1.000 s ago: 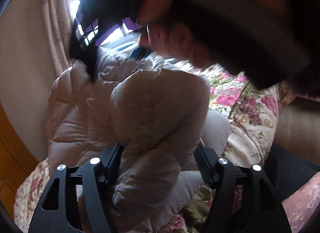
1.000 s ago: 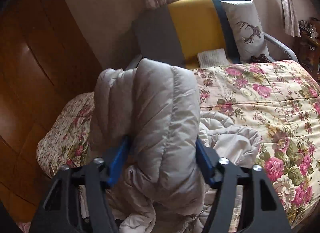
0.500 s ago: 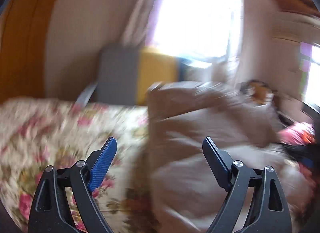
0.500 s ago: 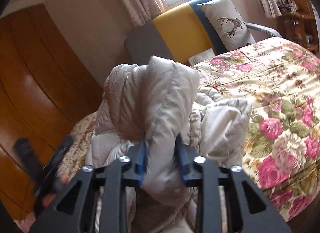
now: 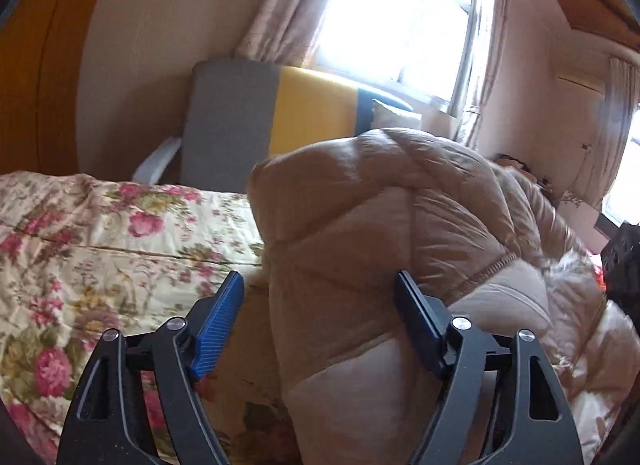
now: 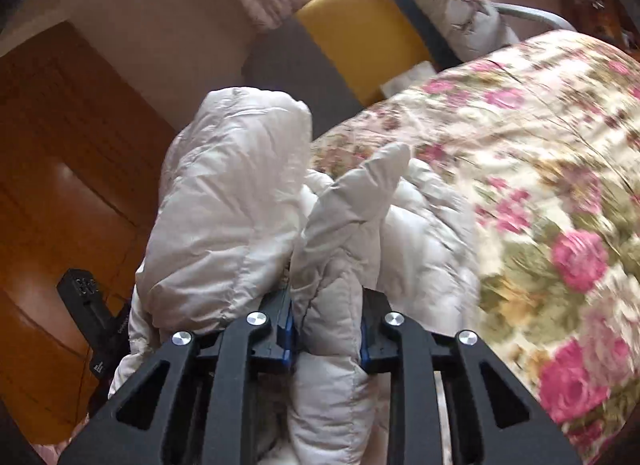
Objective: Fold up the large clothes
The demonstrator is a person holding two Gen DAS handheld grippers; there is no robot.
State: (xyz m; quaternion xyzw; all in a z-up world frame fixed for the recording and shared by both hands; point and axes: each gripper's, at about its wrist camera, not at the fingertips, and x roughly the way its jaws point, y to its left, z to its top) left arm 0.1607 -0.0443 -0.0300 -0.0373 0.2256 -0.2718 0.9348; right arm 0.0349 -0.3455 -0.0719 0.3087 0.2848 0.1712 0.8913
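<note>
The puffy beige jacket point(image 5: 400, 233) is lying heaped on the bed point(image 5: 100, 249), over the floral quilt point(image 6: 540, 153). In the left wrist view it is filling the frame from 6 o'clock up toward 2 o'clock. The left hand-held gripper point(image 5: 318, 293) is standing wide apart around a padded fold of the jacket; the right-side finger is touching the fabric, while the blue pad point(image 5: 218, 321) at 8 o'clock is standing clear of it, so nothing is being squeezed. In the right wrist view, the right hand-held gripper point(image 6: 326, 321) is pinching a narrow quilted fold of the jacket point(image 6: 240, 193) tightly between its fingers, with a bulging part rising toward 11 o'clock. Beyond the bed, at 12 o'clock, a grey and yellow chair point(image 6: 352, 29) is standing under the window point(image 5: 392, 17), holding a white cushion point(image 6: 452, 21). A wooden door point(image 6: 60, 169) is showing at 9 o'clock.
</note>
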